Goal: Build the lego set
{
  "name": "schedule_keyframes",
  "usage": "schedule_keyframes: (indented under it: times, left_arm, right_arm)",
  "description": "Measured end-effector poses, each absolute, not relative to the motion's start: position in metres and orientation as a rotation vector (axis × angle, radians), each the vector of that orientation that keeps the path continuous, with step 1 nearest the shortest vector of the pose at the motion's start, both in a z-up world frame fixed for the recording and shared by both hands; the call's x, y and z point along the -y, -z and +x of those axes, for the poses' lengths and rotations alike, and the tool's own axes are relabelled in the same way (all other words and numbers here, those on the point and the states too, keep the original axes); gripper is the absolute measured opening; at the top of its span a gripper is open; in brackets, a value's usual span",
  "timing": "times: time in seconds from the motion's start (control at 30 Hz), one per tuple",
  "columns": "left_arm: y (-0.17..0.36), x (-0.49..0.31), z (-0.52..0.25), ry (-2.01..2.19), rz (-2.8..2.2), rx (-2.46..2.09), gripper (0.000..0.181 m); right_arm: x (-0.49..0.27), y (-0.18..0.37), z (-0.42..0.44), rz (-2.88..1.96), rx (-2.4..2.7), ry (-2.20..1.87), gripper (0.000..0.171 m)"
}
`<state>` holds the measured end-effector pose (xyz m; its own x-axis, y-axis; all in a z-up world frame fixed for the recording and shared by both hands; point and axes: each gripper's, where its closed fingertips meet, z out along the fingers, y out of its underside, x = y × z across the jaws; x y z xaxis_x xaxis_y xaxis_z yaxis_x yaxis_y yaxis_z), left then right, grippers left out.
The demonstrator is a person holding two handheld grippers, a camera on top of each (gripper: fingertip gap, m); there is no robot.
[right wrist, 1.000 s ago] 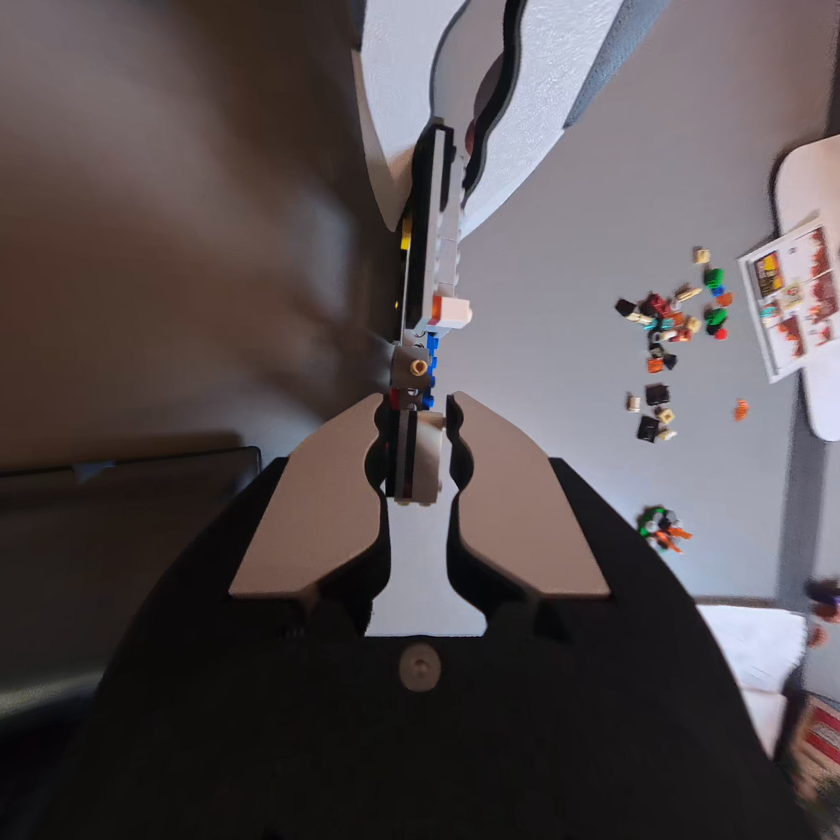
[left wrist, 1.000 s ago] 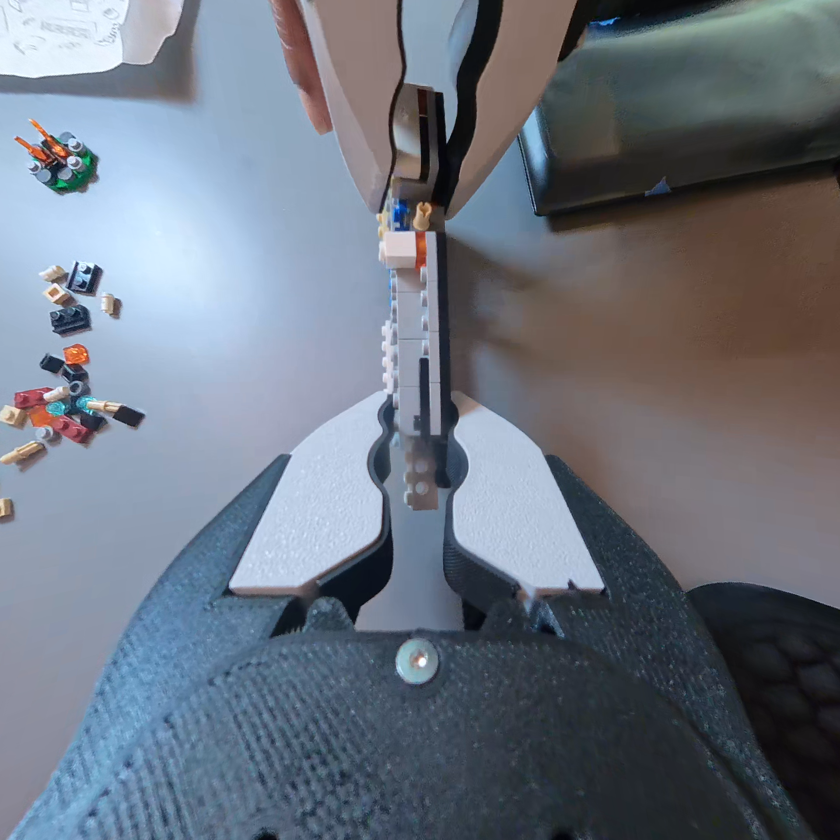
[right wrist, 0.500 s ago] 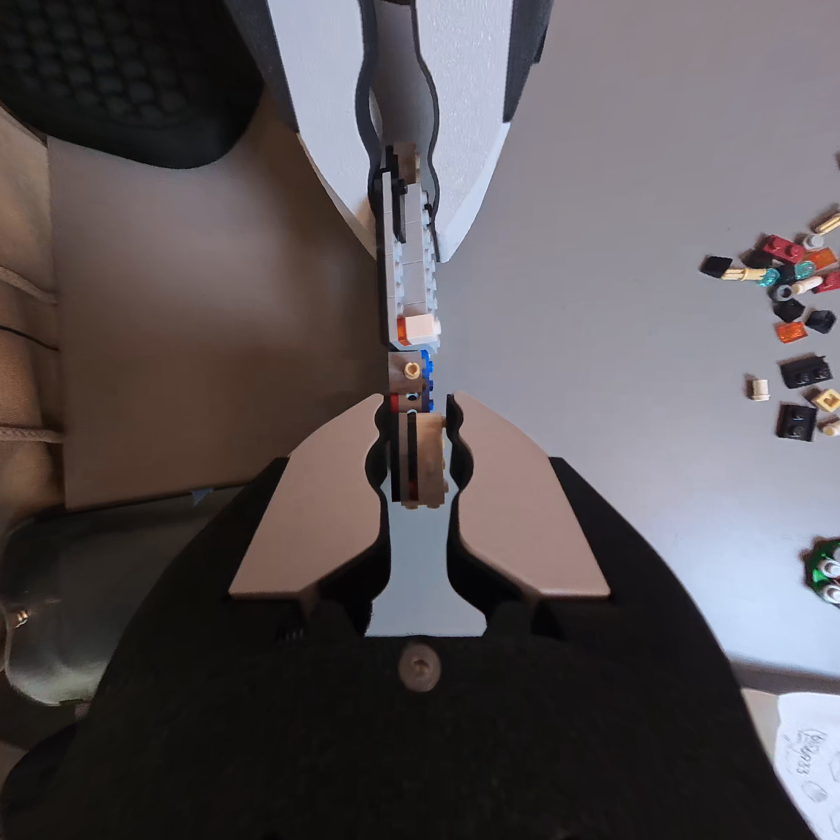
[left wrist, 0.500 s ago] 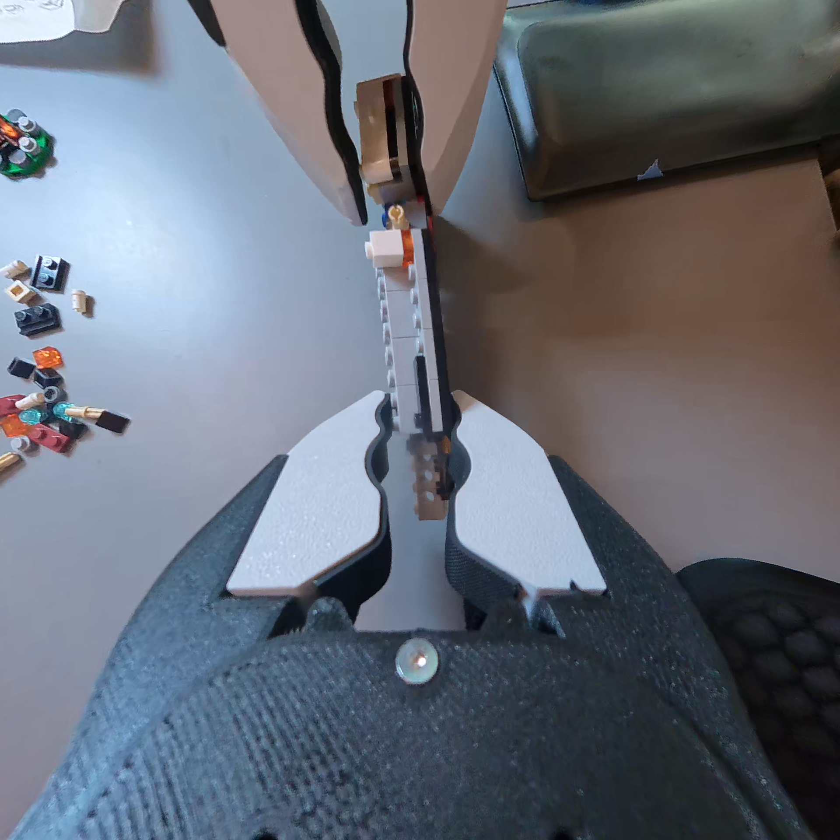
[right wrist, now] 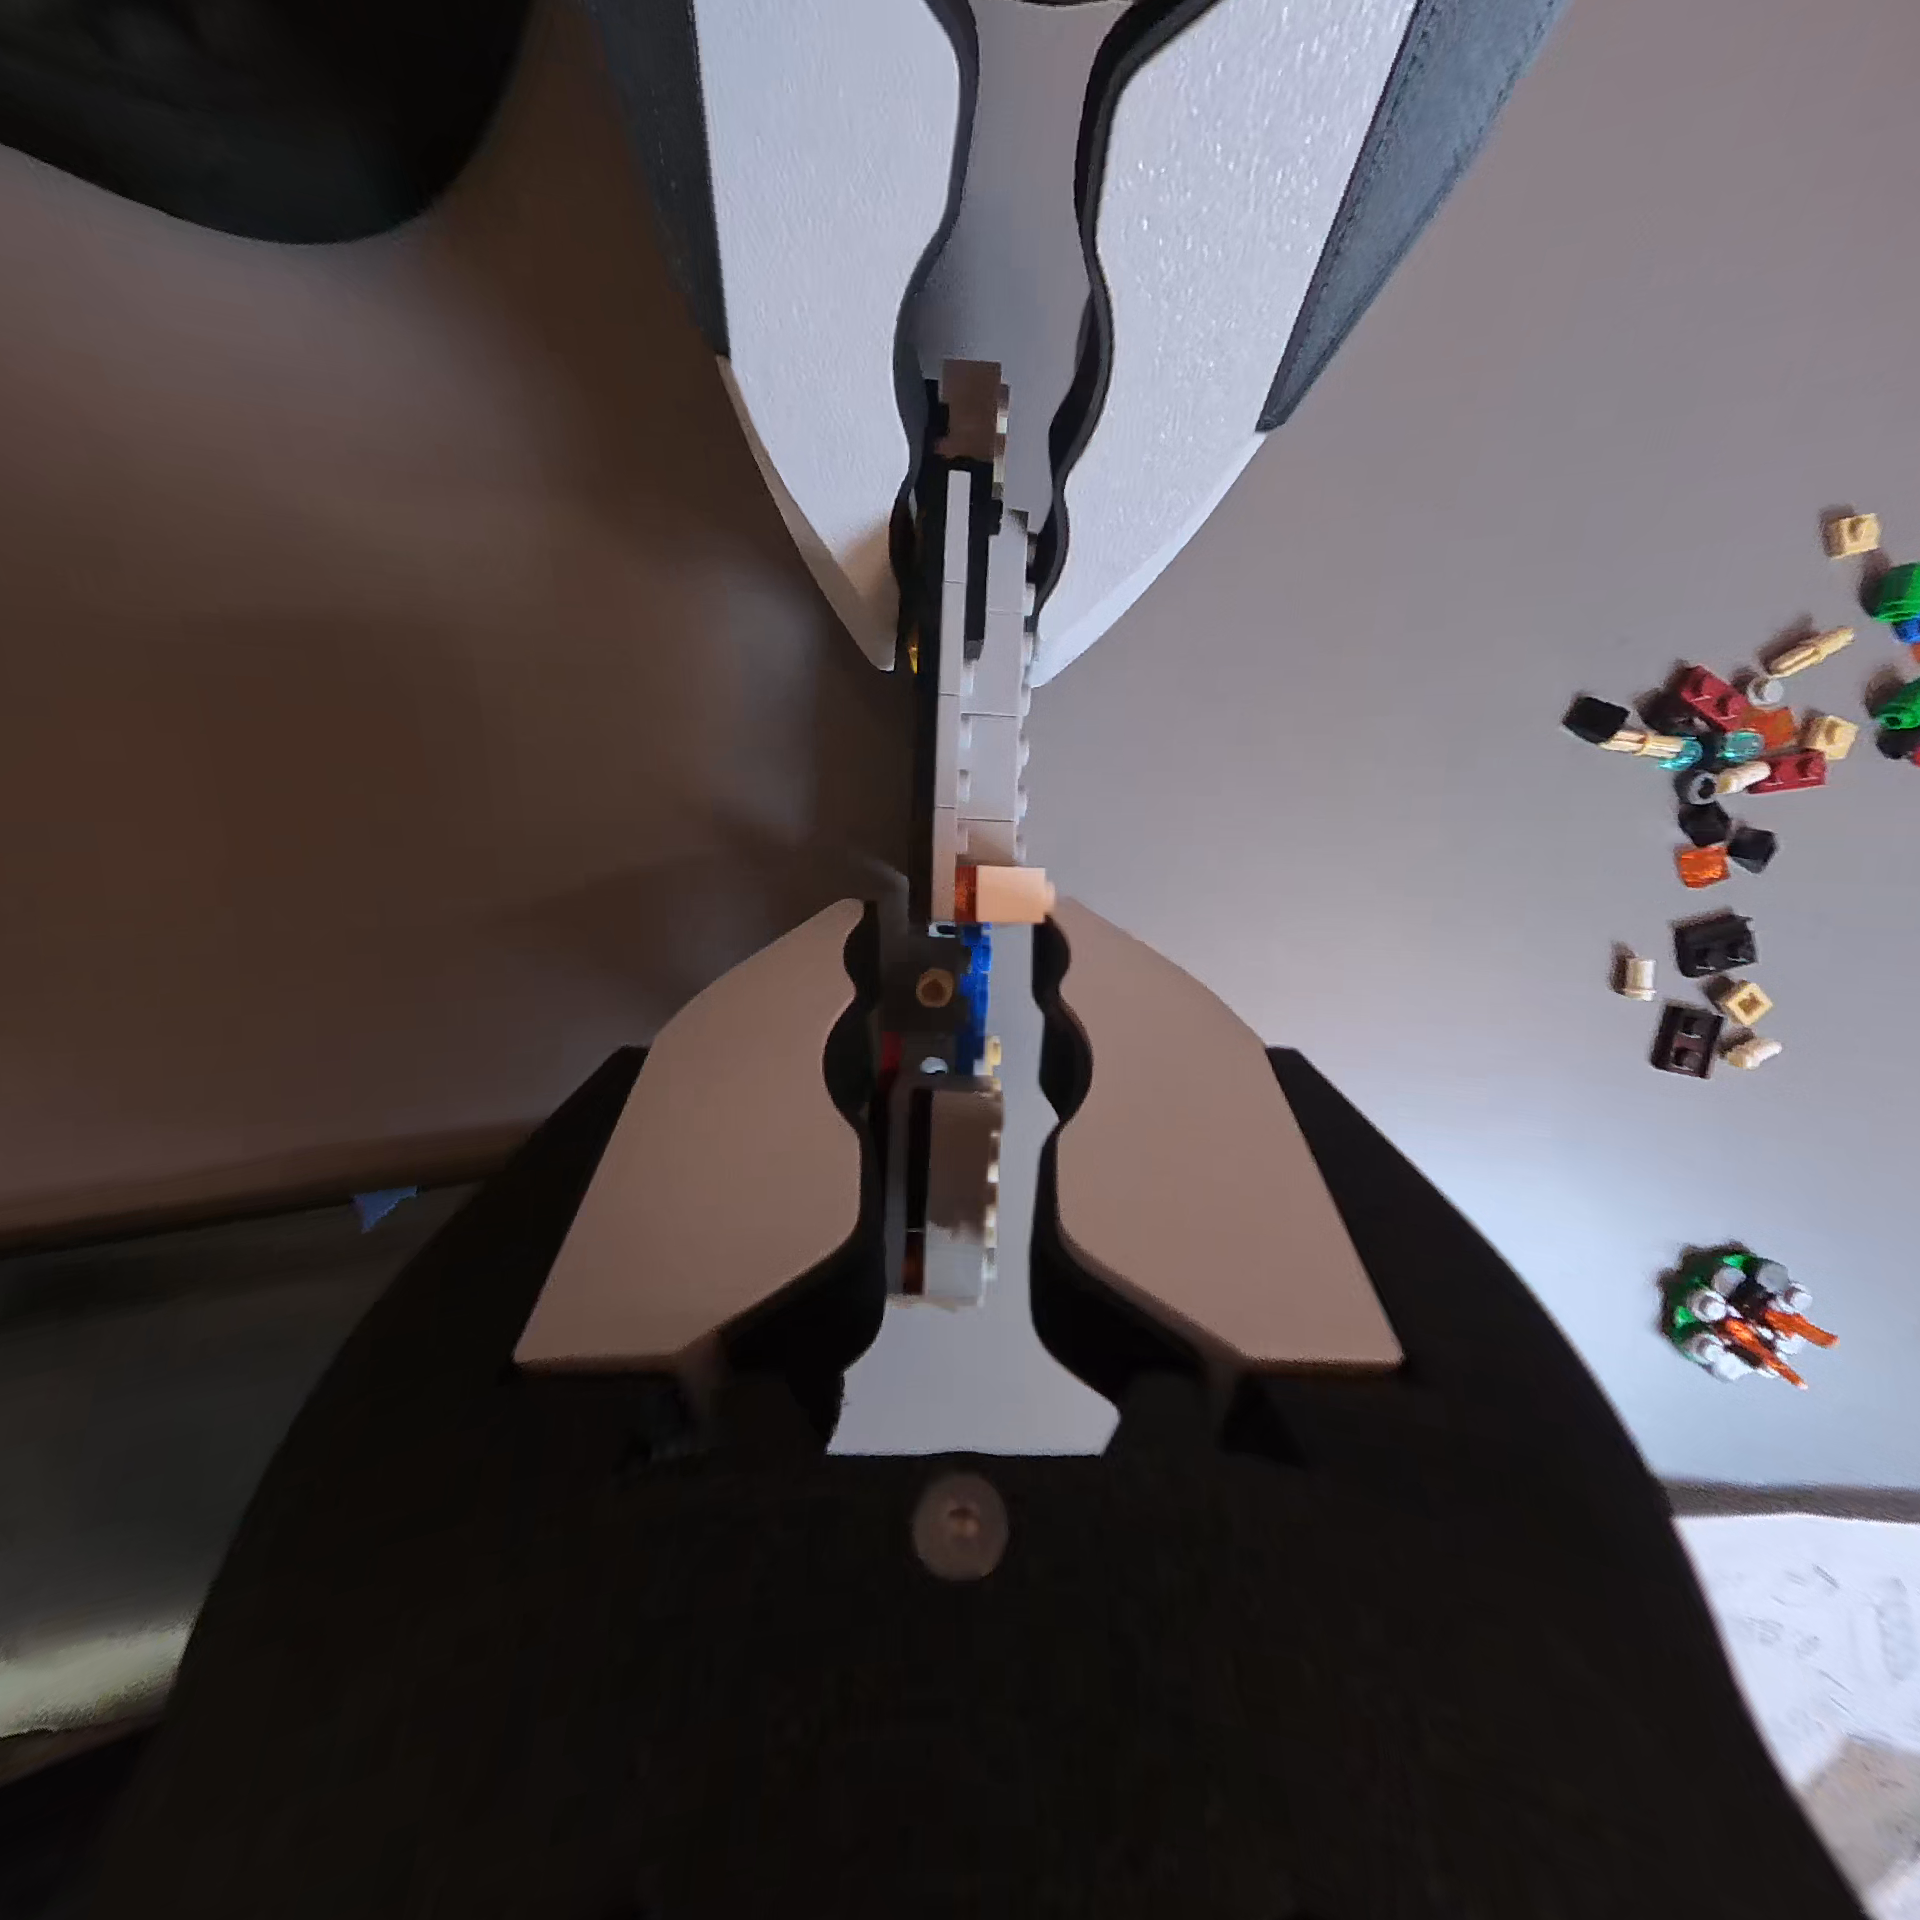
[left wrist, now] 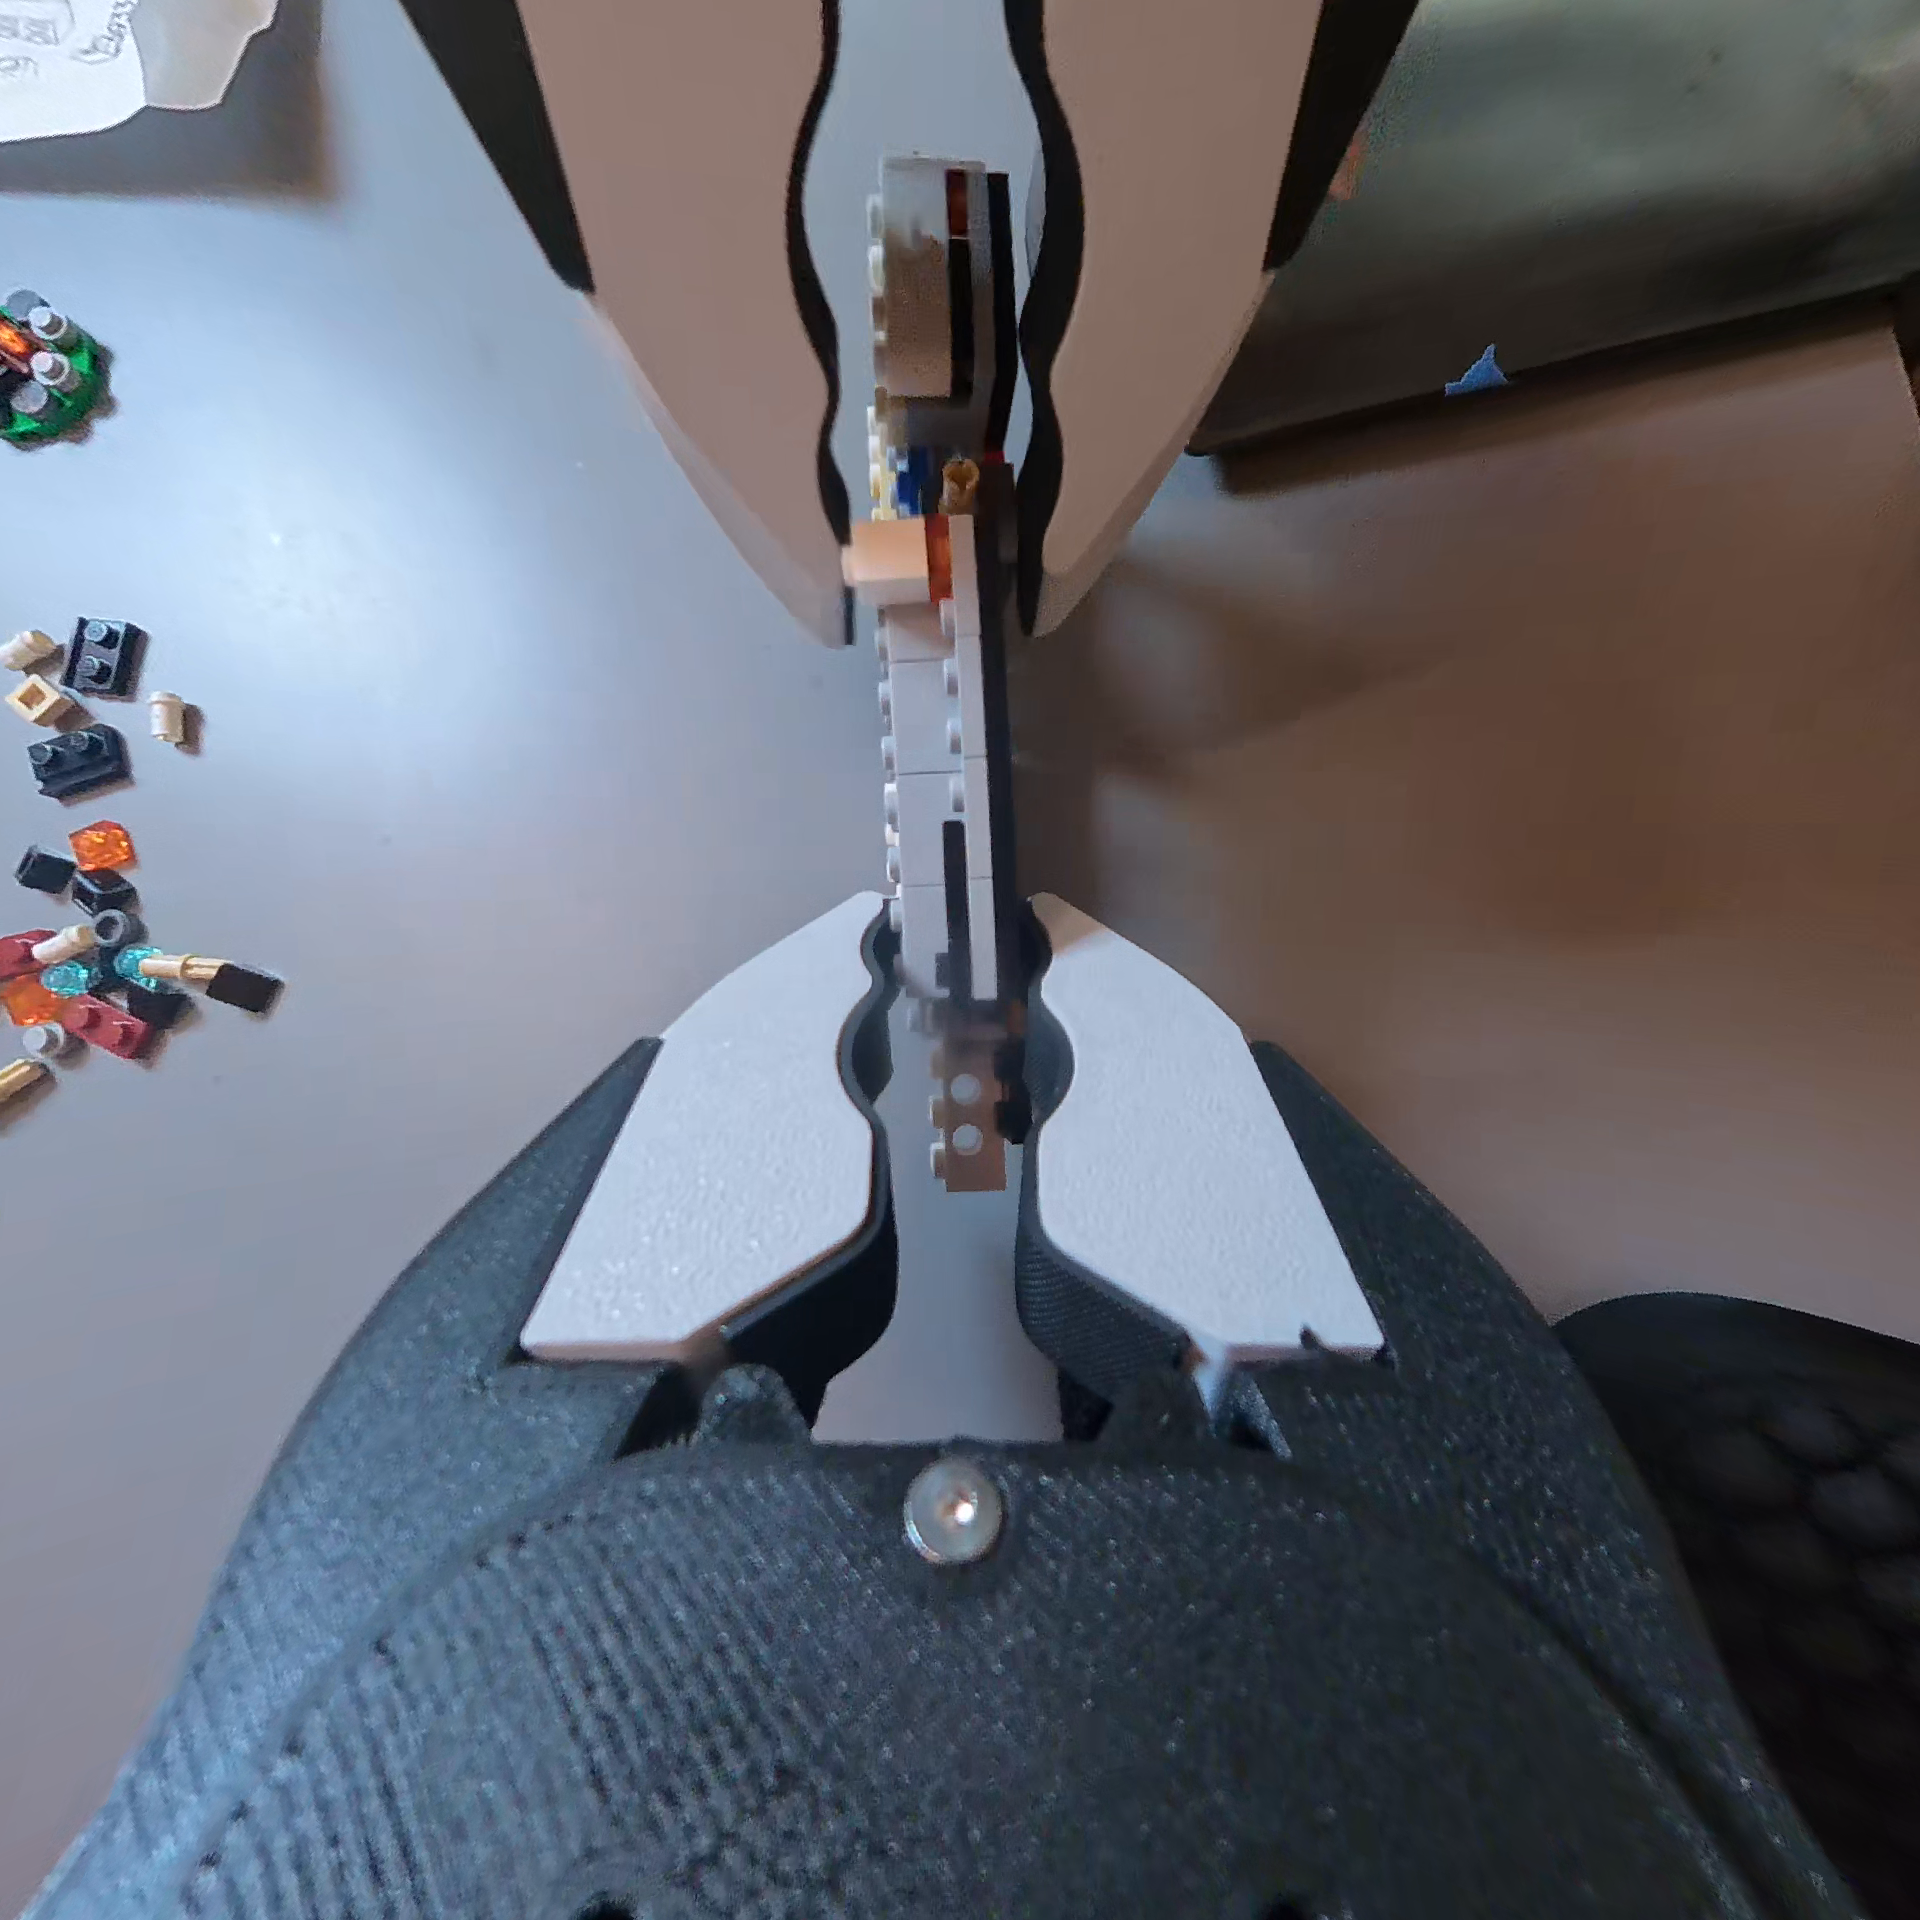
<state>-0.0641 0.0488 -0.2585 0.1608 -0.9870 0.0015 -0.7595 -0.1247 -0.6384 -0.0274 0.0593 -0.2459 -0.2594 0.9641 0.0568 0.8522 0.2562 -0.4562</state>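
A long thin lego assembly point(left wrist: 940, 748) of grey and black plates, with a tan brick and an orange piece near one end, is held in the air between both grippers. My left gripper point(left wrist: 956, 914) is shut on its near end. My right gripper point(left wrist: 930, 623) faces it and is shut around the other end, with the tan brick at its fingertips. In the right wrist view the assembly point(right wrist: 982, 748) sits deep between my right gripper's point(right wrist: 954, 914) jaws. The left gripper point(right wrist: 961, 665) shows at the top of that view.
Several loose small lego pieces point(left wrist: 94, 935) lie on the grey table to the left; they also show in the right wrist view point(right wrist: 1725, 748). A small round green build point(left wrist: 47, 374) with orange spikes sits beyond them. A paper sheet point(left wrist: 104, 52) and a dark case point(left wrist: 1558, 208) lie at the far edge. The grippers' ends are close to 5 centimetres from one another. My right tips are roughly 20 centimetres from the small round green build point(left wrist: 47, 374). It turns up in the right wrist view point(right wrist: 1704, 1298) as well.
My right gripper has slid forward along the assembly, which now sits much deeper between its jaws. The two grippers are closer together. The left grip is unchanged.
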Motion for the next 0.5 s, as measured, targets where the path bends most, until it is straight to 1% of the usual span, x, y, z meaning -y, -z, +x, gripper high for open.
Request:
schedule_keyframes:
  times: [0.03, 0.2, 0.37, 0.5]
  left_arm:
    - [0.2583, -0.0497, -0.0645, 0.587, -1.938, -1.650, 0.021]
    - [0.2577, -0.0512, -0.0651, 0.576, -1.912, -1.645, 0.022]
    - [0.2567, -0.0525, -0.0660, 0.544, -1.887, -1.615, 0.025]
    - [0.2489, -0.0534, -0.0661, 0.495, -1.849, -1.583, 0.034]
  right_arm:
    - [-0.0598, 0.2459, -0.0278, -1.677, 2.203, -0.491, 0.025]
    - [-0.0620, 0.2457, -0.0278, -1.710, 2.206, -0.492, 0.021]
    - [-0.0632, 0.2458, -0.0287, -1.742, 2.211, -0.521, 0.021]
    - [-0.0632, 0.2458, -0.0308, -1.741, 2.212, -0.521, 0.021]
